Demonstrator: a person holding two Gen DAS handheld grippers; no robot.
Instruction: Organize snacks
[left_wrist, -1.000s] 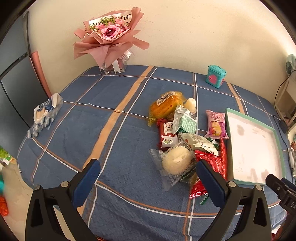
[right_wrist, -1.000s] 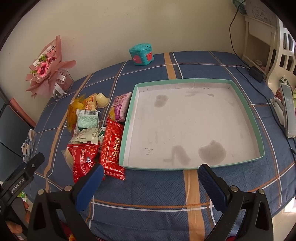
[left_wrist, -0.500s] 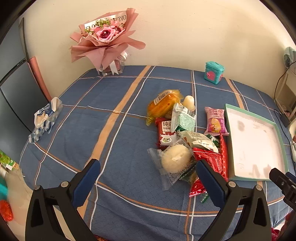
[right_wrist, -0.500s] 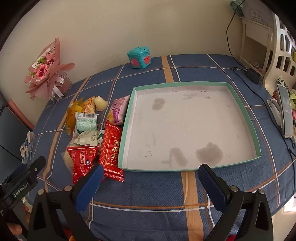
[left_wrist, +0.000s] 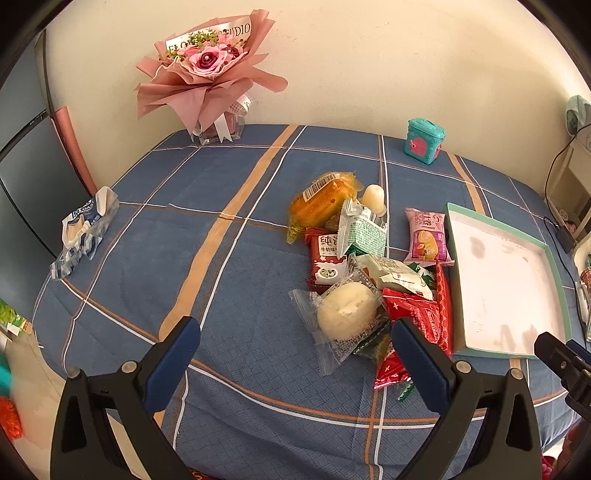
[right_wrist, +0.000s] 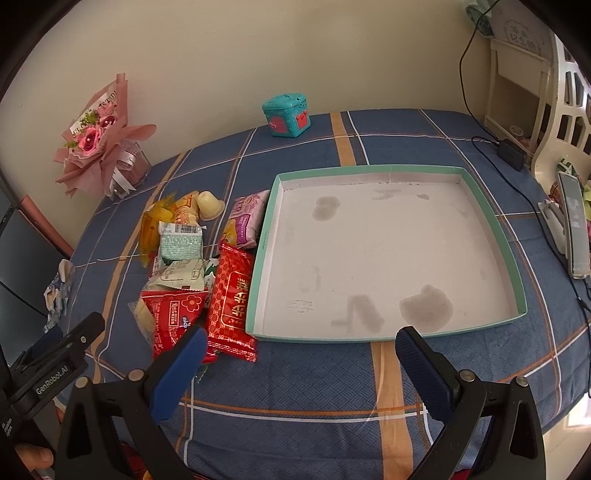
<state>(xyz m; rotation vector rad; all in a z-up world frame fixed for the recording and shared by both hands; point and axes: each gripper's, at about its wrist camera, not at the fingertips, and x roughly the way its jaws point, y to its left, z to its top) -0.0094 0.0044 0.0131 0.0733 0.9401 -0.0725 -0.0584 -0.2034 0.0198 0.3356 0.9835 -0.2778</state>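
A pile of snack packets lies on the blue plaid tablecloth: a white bun in clear wrap, red packets, a green-white packet, an orange cake, a pink packet and a jelly cup. A shallow teal-rimmed tray with a bare white floor sits right of the pile; it also shows in the left wrist view. The long red packet lies against its left rim. My left gripper is open and empty, near the pile's front. My right gripper is open and empty before the tray's front rim.
A pink bouquet in a glass stands at the back left by the wall. A teal toy chest is at the back. A crumpled blue-white wrapper lies at the left edge. A cable, charger and phone sit at the right.
Both grippers have drawn back and risen slightly, so the table looks a little farther off. Nothing on the table has moved, and both grippers stay open.
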